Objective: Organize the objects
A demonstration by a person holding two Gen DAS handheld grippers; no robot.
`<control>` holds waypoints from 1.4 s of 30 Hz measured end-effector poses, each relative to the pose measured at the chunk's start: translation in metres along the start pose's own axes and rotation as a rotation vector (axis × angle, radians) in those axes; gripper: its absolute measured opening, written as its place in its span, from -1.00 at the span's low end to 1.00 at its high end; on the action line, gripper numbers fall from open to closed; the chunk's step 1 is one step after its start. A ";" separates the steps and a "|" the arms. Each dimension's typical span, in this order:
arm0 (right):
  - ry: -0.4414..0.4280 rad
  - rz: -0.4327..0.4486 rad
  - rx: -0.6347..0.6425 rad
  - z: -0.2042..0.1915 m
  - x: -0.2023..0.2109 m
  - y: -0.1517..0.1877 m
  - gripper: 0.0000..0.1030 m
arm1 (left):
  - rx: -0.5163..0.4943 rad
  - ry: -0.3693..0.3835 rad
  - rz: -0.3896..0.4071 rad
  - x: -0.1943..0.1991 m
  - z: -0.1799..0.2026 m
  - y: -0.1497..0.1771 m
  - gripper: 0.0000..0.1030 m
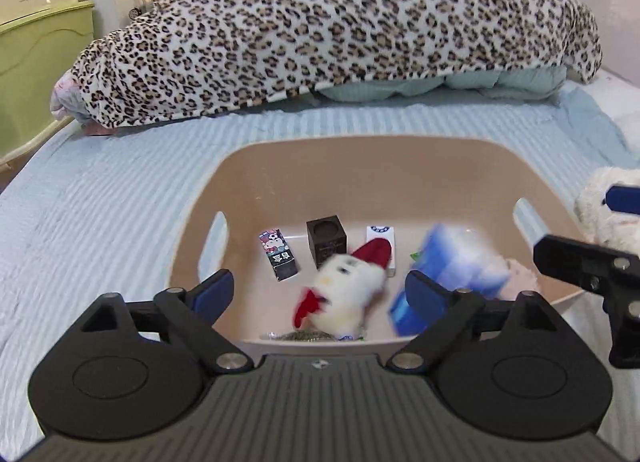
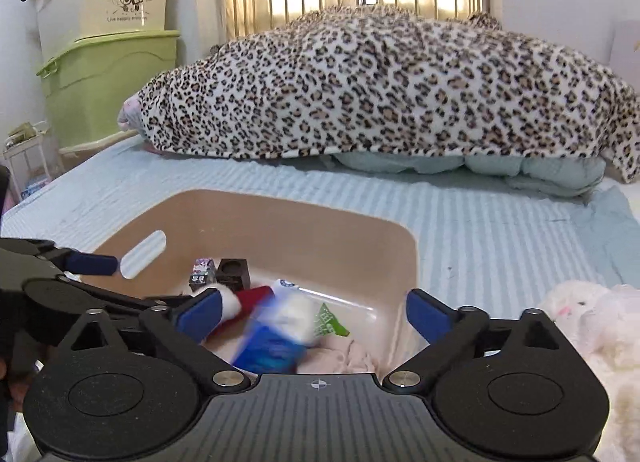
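Both grippers hang over the near rim of a beige plastic bin (image 1: 400, 165) that sits on a pale blue striped bedspread (image 1: 100, 201). The left gripper (image 1: 316, 294) has its jaws spread wide with nothing between the blue pads; a white plush toy with a red hat and red scarf (image 1: 348, 286) shows in the gap between them, blurred, so whether it has settled on the bin floor cannot be told. The right gripper (image 2: 312, 312) is likewise wide open and grips nothing; a blue and white packet (image 2: 276, 338), also smeared by blur, lies between and just beyond its fingers, over a pinkish cloth (image 2: 344, 358) in the bin's near corner. The packet's print is unreadable, and its lower edge is cut off by the gripper body. A green wrapper (image 2: 330, 322) peeks out beside it, mostly covered. Farther back on the bin floor stand a small cartoon-printed box (image 1: 279, 256), a dark cube with a round hole in its top (image 1: 326, 244), and a white box (image 1: 380, 238) half hidden behind the toy's hat. Outside the bin, to the right, a white plush animal (image 2: 580, 322) lies on the bed, cropped by the frame edge. Beyond the bin, a leopard-print blanket (image 1: 340, 29) covers a heap of pale bedding (image 1: 440, 85).
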State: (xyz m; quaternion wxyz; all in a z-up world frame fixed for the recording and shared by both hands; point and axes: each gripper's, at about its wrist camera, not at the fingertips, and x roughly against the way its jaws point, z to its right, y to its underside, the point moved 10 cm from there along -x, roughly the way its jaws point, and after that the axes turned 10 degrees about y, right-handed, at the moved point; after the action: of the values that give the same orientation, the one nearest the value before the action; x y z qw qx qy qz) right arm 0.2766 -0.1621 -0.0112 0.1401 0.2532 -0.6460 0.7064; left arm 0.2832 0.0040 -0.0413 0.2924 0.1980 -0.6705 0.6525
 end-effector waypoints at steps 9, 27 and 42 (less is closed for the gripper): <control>0.025 -0.007 -0.032 0.006 0.056 0.017 1.00 | -0.013 0.020 0.043 0.064 0.011 0.016 0.85; 0.039 -0.095 -0.014 -0.020 0.164 0.079 1.00 | 0.011 0.062 0.021 0.166 0.034 0.096 0.86; 0.033 -0.131 -0.036 -0.022 0.214 0.118 1.00 | 0.029 0.074 0.032 0.227 0.051 0.128 0.86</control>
State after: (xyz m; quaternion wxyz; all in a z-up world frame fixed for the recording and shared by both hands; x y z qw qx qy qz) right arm 0.0326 -0.1832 0.0043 0.2009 0.2809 -0.6381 0.6882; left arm 0.0235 -0.0109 0.0105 0.3035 0.1674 -0.6528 0.6736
